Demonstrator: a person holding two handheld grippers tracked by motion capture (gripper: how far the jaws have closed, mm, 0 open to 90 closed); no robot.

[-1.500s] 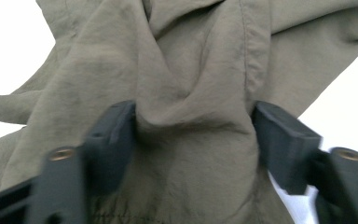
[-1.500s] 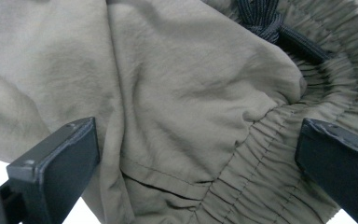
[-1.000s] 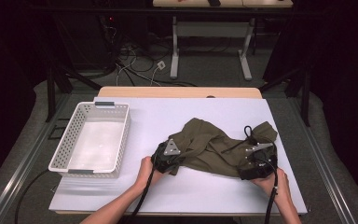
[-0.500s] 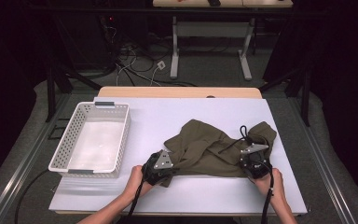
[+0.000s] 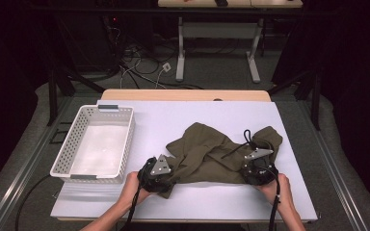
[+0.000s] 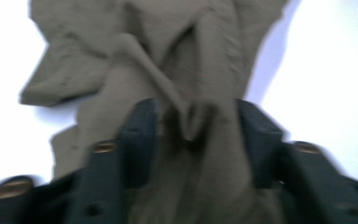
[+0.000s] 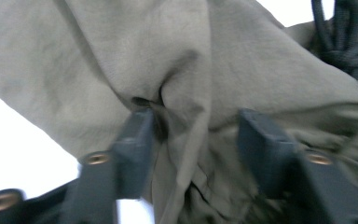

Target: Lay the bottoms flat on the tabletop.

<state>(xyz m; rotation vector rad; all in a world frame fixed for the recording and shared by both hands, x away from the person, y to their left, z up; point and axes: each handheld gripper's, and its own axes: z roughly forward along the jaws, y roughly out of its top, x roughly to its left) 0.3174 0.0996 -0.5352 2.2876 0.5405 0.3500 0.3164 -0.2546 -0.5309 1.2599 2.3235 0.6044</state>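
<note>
Olive cloth: a crumpled olive-green garment (image 5: 212,154) lies on the white table cover (image 5: 197,202), right of centre and toward the person's edge, bunched in folds between the two grippers.
Black drawstring: a dark cord (image 5: 246,137) loops over the garment's right end, just above the right gripper; it also shows at the top right of the right gripper view (image 7: 340,32).
Left gripper: the left gripper (image 5: 161,174) sits at the garment's near left corner, touching it. In the left gripper view its jaws stand apart with a ridge of the cloth (image 6: 186,93) rising between them; the fabric fills the gap and the jaws are not pressed together on it.
Right gripper: the right gripper (image 5: 256,169) sits at the garment's near right end, on top of the cloth. In the right gripper view its jaws are likewise spread, with a fold of fabric (image 7: 186,107) lying between them, the left jaw's tip against a crease.
Hands: the left hand (image 5: 132,187) and the right hand (image 5: 274,187) come in from the near edge, each behind its gripper.
White basket: a perforated plastic basket (image 5: 62,154) stands at the left of the table, well apart from the garment.
</note>
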